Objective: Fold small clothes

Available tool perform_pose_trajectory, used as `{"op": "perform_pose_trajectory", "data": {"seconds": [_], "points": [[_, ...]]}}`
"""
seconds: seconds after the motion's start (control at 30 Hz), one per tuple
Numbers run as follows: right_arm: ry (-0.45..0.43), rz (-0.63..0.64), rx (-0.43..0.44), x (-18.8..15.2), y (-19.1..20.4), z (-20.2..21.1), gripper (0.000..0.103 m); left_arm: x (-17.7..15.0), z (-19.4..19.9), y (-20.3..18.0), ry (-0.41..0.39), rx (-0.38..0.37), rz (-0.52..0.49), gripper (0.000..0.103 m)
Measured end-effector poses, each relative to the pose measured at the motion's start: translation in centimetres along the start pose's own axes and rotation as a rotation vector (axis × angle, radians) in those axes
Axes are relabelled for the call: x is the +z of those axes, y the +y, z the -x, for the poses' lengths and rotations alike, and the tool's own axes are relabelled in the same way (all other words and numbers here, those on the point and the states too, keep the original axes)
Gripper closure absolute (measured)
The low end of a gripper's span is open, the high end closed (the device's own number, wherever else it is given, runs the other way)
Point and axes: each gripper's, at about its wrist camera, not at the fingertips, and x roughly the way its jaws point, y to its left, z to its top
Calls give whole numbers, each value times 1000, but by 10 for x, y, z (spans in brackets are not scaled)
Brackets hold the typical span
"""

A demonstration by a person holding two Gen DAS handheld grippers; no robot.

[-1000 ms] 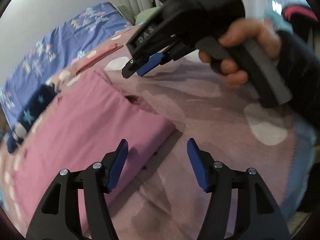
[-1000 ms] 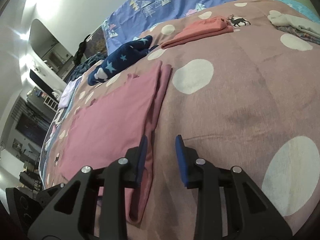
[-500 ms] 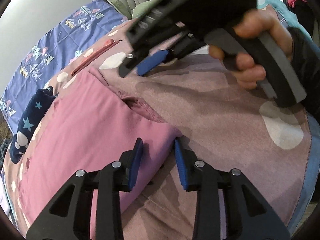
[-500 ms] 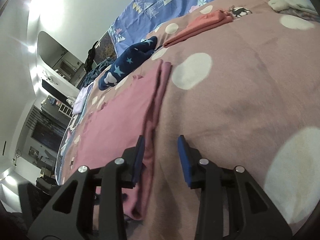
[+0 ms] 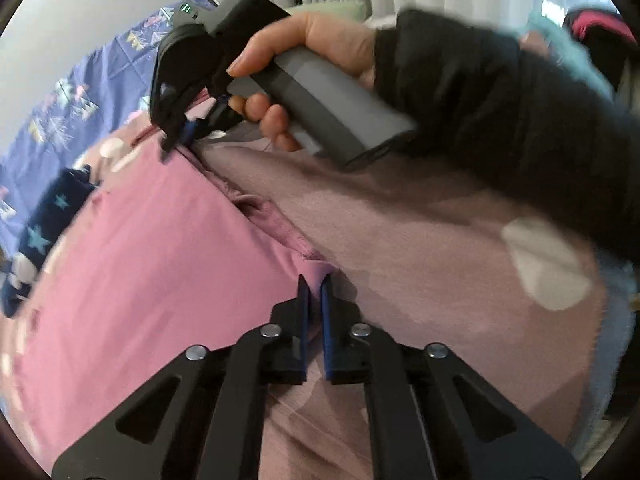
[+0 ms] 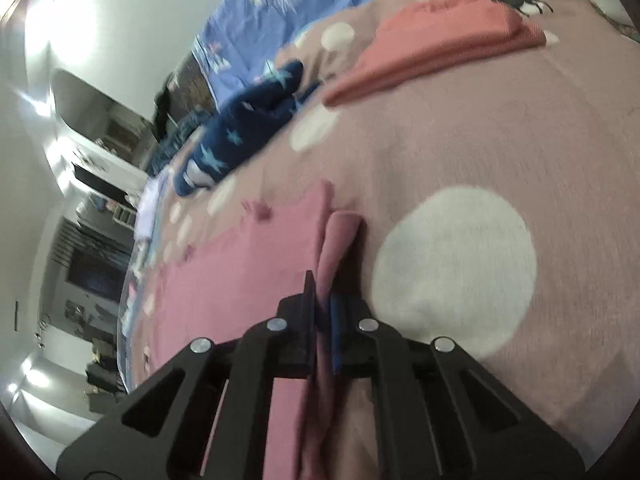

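left wrist view: at the far left a navy star-print garment (image 5: 48, 216) is seen lying bunched on the spotted bedspread (image 5: 440, 240), set aside from the work area, presumably not yet dealt with. the pink garment (image 5: 140, 272) is spread flat across the left and centre of the frame, laid out so that its long right edge is free to be picked up. the left gripper (image 5: 313, 286) is seen at bottom centre with its jaws having just been closing; they now stand narrow, pinching the near corner of that edge, a fold of pink cloth showing between the blue pads. further along the same edge, the right gripper (image 5: 182, 136) is held by a hand (image 5: 320, 48) in a dark sleeve (image 5: 500, 92); its jaws have likewise just been closing and are clamped on the far end. right wrist view: the pink garment (image 6: 240, 272) runs under the right gripper (image 6: 323, 300), its doubled edge caught between the narrow jaws. a folded coral garment (image 6: 440, 48) lies well apart beyond, judged to be finished. with both ends of one edge held, the edge is judged ready to be lifted and carried across the garment for a lengthwise fold.
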Motion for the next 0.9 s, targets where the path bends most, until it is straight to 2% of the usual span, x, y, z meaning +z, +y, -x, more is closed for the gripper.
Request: {"op": "perform_pose_trajectory", "data": {"seconds": [0.07,0.17,0.27,0.37,0.43,0.53,0.6,0.67,0.73,0.83,0.9], "points": [[-58,31,44,0,11,15,97,-3,4,7,-26,-54,38,100],[-95,101,20,7,24,24,97,-5,0,8,-23,-99,59,100],[-81,82,-22,10,4,5,97,-4,-5,5,-13,-98,50,100],[-64,5,18,11,-24,-12,98,-1,-6,3,-11,-103,51,100],[-87,6,40,13,-22,-7,98,-1,-6,3,-11,-106,49,99],[-140,61,26,14,-10,0,98,0,-7,5,-14,-104,43,99],[-132,55,15,14,-12,-2,97,0,-6,5,-16,-96,37,99],[-118,23,19,14,-20,-6,97,1,-5,1,-14,-78,14,89],[-116,17,24,13,-21,-8,97,3,-4,-8,-11,-50,-42,65],[-118,37,16,11,-20,-6,92,5,-7,-22,-8,-2,-123,65],[-105,48,22,8,-18,-5,76,9,-10,-18,-1,-22,-106,67]]}}
